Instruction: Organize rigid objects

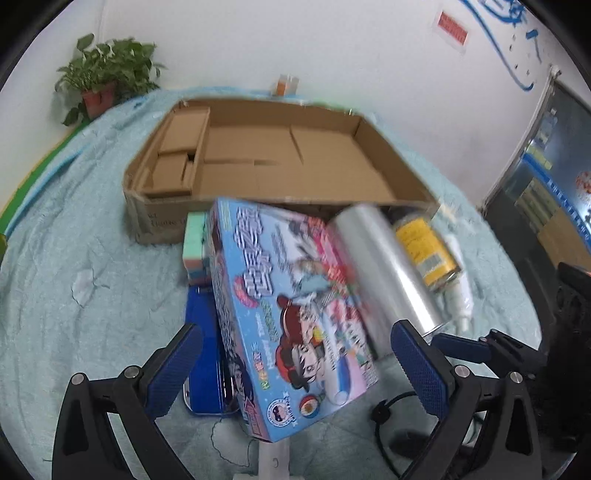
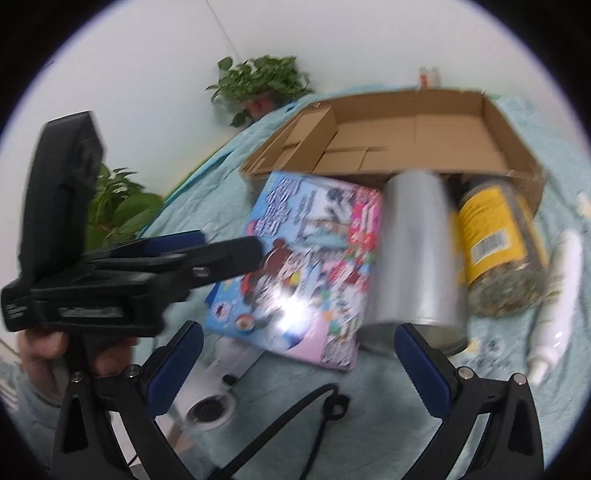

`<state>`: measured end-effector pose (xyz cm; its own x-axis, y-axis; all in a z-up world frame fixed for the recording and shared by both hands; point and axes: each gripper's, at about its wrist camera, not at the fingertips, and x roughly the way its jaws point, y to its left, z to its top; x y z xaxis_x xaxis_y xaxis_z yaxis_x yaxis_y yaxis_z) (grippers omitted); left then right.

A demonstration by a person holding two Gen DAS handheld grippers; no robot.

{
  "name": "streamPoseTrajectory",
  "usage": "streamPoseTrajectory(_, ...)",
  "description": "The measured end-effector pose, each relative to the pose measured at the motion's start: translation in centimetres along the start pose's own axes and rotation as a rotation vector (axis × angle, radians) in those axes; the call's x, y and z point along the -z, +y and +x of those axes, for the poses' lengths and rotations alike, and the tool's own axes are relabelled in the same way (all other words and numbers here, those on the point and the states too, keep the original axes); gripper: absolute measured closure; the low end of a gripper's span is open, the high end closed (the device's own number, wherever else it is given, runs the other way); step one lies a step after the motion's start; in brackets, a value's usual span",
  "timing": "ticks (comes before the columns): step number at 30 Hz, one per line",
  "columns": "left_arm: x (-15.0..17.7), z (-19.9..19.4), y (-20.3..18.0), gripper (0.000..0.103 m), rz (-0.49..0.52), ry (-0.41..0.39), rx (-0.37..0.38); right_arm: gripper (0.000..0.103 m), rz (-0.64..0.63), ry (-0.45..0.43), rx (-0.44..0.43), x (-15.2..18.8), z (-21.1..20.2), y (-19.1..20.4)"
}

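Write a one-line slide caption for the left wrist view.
Open left gripper approaches a cartoon-printed box beside a silver can, before an empty cardboard tray.

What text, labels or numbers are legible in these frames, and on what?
Nothing can be quoted with confidence.
Cartoon box: large stylised characters and small print, blurred.
Yellow-labelled jar: a barcode, digits unreadable.
Cardboard tray: dark print on the front wall, too smeared.
Red wall sign: too small.
Silver can: no text visible.
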<state>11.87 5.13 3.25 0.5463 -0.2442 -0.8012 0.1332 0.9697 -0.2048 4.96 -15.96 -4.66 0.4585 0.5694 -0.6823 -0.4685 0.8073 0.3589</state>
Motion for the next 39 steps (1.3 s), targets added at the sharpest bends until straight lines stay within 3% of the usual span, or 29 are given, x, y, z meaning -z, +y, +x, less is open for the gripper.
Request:
streamPoseTrajectory(5, 0.3, 2.6, 1.4, 0.016, -0.063, 0.069, 0.042, 0.001, -0.004, 0.048, -0.071, 1.0, 0.8, 0.3)
streamPoseTrajectory(9, 0.2, 4.2, 2.8, 0.045, -0.098, 0.099, 0.026, 0.001, 0.087, 0.102, -0.120, 1.3, 2.6, -1.1)
streamPoseTrajectory(14, 0.3, 4.7, 4.4, 0.049, -0.129, 0.086, 0.103, 0.002, 0.174, 0.120, -0.141, 1.1, 4.1, -2.7)
streamPoseTrajectory(20, 0.5, 4.6, 5.3, 0.052, -0.138, 0.078, 0.148, 0.012, 0.275, 0.177, -0.186, 0.6, 7.5, -4.3)
streamPoseTrajectory(30, 0.9, 1.8, 6.2, 0.053, -0.113, 0.053, 0.136, 0.013, 0.165, 0.192, -0.174, 0.3, 7.8, -1.0)
streamPoseTrajectory(34, 1.7, 0.2, 7.5, 0.053, -0.129, 0.047, 0.117, 0.013, 0.098, 0.230, -0.203, 0.9, 8.6, 1.7)
streamPoseTrajectory(39, 2.8, -0.6, 10.3, 0.052, -0.215, 0.053, 0.171, 0.013, 0.098, 0.218, -0.226, -0.4, 9.5, 1.7)
